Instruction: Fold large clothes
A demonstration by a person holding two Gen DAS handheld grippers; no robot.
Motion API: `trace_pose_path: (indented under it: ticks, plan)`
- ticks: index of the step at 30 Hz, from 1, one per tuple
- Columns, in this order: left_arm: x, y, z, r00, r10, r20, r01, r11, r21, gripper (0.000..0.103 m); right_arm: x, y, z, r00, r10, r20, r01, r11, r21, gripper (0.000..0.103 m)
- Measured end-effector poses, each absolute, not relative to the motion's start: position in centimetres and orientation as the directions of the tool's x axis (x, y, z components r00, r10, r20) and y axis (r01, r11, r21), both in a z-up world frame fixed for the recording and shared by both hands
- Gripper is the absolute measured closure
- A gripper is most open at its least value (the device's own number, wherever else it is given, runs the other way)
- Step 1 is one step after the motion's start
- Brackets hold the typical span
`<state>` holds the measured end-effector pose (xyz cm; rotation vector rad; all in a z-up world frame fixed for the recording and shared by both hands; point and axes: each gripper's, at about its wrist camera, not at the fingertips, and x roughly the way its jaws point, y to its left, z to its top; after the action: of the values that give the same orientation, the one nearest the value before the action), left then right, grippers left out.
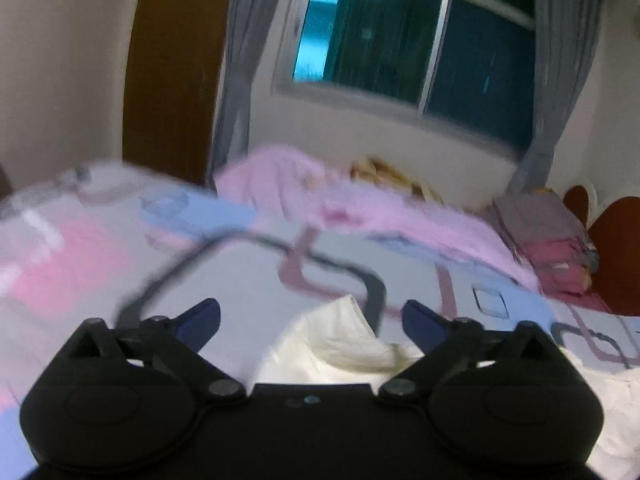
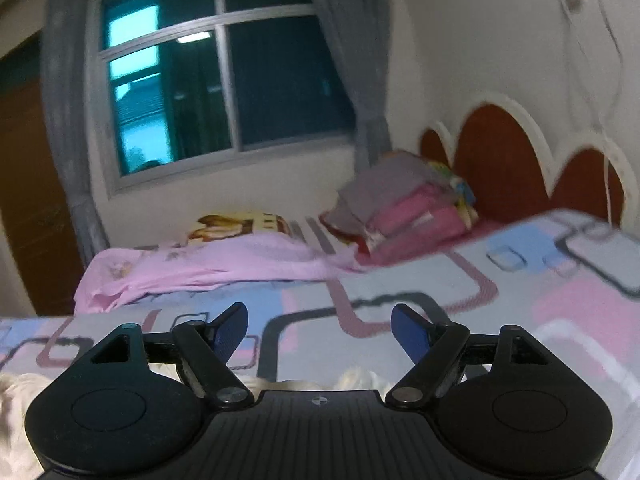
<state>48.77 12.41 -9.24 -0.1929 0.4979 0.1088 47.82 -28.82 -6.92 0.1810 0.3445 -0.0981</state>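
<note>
A cream-white garment [image 1: 344, 344] lies bunched on the patterned bed sheet [image 1: 240, 272], just below and between the fingers of my left gripper [image 1: 310, 322]. The left gripper is open and empty above it. In the right wrist view only small bits of the cream garment [image 2: 356, 378] show behind the gripper body and at the lower left. My right gripper [image 2: 318, 332] is open and empty above the sheet [image 2: 440, 312]. A pink garment [image 1: 320, 192] lies spread at the far side of the bed; it also shows in the right wrist view [image 2: 208, 268].
A stack of folded grey and pink clothes [image 2: 400, 212] sits by the red scalloped headboard [image 2: 500, 156]. A printed pillow [image 2: 240, 224] lies behind the pink garment. A window [image 2: 224, 80] with grey curtains and a brown door [image 1: 172, 68] are beyond the bed.
</note>
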Motion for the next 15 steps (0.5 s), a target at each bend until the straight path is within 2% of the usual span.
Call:
trace_pose_path:
  ticks: [2, 3, 10, 15]
  plan:
    - [49.0, 12.3, -9.0, 0.865, 0.029, -0.502, -0.117, 0.982, -0.145, 0.020, 48.2, -28.1, -7.1, 0.932, -0.033, -0.362, 0.089, 0.986, 0.139, 0.037]
    - [49.0, 12.2, -8.9, 0.863, 0.025, -0.504, -0.110, 0.984, -0.141, 0.022, 48.5, -27.8, -7.4, 0.926, -0.017, -0.377, 0.073, 0.988, 0.136, 0.039]
    - [48.5, 7.6, -9.4, 0.861, -0.086, -0.501, 0.052, 0.995, -0.082, 0.025, 50.3, -24.7, -9.1, 0.901, 0.049, -0.431, -0.008, 0.995, 0.097, 0.039]
    - [49.6, 4.5, -10.8, 0.852, -0.104, -0.513, 0.096, 0.994, -0.042, 0.024, 51.2, -22.9, -10.1, 0.895, 0.066, -0.440, -0.050, 0.998, 0.050, 0.039]
